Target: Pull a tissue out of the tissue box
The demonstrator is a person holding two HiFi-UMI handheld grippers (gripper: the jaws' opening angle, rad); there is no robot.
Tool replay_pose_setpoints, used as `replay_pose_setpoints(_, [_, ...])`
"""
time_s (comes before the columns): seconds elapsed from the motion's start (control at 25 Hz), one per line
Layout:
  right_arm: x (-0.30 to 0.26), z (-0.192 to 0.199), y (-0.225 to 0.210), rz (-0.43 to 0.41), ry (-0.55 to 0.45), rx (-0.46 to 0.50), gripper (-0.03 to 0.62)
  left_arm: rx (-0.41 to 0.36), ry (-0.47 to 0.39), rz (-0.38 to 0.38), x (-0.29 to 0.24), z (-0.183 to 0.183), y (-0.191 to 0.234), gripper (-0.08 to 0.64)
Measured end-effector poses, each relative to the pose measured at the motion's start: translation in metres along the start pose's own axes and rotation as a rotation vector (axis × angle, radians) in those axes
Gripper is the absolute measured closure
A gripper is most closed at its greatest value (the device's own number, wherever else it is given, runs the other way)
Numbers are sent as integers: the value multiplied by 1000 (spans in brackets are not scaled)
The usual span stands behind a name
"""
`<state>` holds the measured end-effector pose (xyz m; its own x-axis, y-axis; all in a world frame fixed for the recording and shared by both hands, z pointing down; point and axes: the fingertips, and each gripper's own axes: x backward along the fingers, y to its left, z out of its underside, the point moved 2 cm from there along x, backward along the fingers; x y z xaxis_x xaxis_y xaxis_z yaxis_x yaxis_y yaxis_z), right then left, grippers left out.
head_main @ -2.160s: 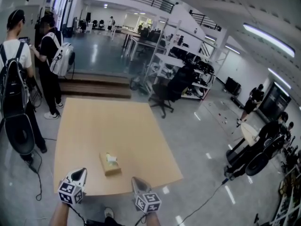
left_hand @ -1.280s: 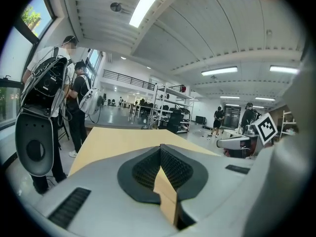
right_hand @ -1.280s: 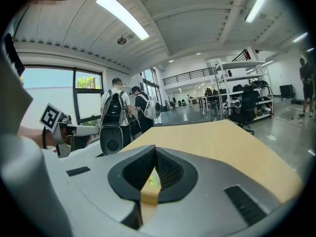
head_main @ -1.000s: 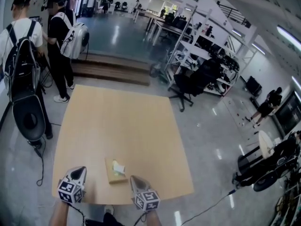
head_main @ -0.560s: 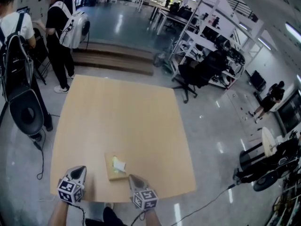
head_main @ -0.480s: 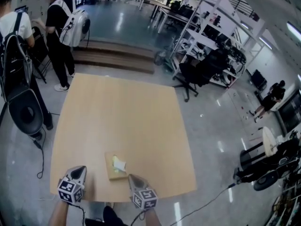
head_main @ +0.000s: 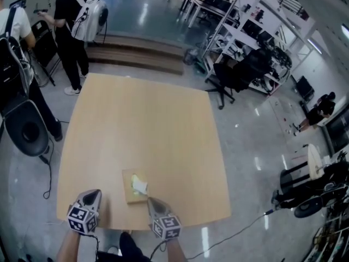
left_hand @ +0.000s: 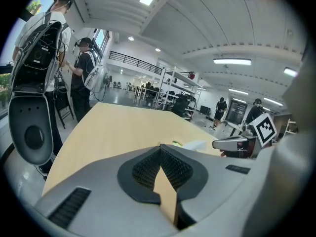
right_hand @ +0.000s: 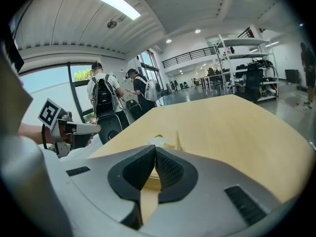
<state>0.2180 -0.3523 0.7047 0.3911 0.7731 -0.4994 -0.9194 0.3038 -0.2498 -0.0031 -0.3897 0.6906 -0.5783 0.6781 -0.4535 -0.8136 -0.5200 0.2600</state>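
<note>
A flat tan tissue box (head_main: pixel 132 188) lies near the front edge of the wooden table (head_main: pixel 136 119), with a white tissue (head_main: pixel 140 186) sticking up from its slot. My right gripper (head_main: pixel 150 200) is shut and empty, its tip just in front of the box's right corner. My left gripper (head_main: pixel 95 191) is also shut and empty, a hand's width left of the box. In the left gripper view the shut jaws (left_hand: pixel 160 149) point past the tissue (left_hand: pixel 195 144). Seen from the right gripper view, the tissue (right_hand: pixel 158 141) rises just beyond that gripper's shut tips (right_hand: pixel 154 149).
Two people with backpacks (head_main: pixel 76 15) stand beyond the table's far left corner. A black round stand (head_main: pixel 27 130) sits on the floor to the left of the table. An office chair (head_main: pixel 234 75) and shelving stand at the far right. Wooden steps (head_main: pixel 136 59) lie behind the table.
Both grippers have sunk toward the table, still shut. The head view has tilted further down, and the box now lies closer to the right gripper's tip.
</note>
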Motion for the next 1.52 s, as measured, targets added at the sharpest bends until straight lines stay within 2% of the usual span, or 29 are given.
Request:
replay_pose_setpoints(0.24, [1,-6,1,-9,-11,33,569,3,9,6,1,3,-6,554])
replay_pose_setpoints(0.48, [-10,-9,-1,-16,-40,64,398,7,5,1,1,3,-3,553])
replay_pose_setpoints(0.68, [-28,-4,-1,-21,-20,59,365,12,6,-1,-2,4,1,553])
replay_pose_setpoints(1.2, [-55,-4,-1,-14,6,38,367,21,6,-37,4,1,22,553])
replay_pose_setpoints(1.4, [-50,-3,-2,-16,15,37,373,27,0,-37,6,-1,17,552])
replay_pose_setpoints(1.52, [-46,-2,-7,17,11,51,457,25,-5,-35,6,-1,13,553])
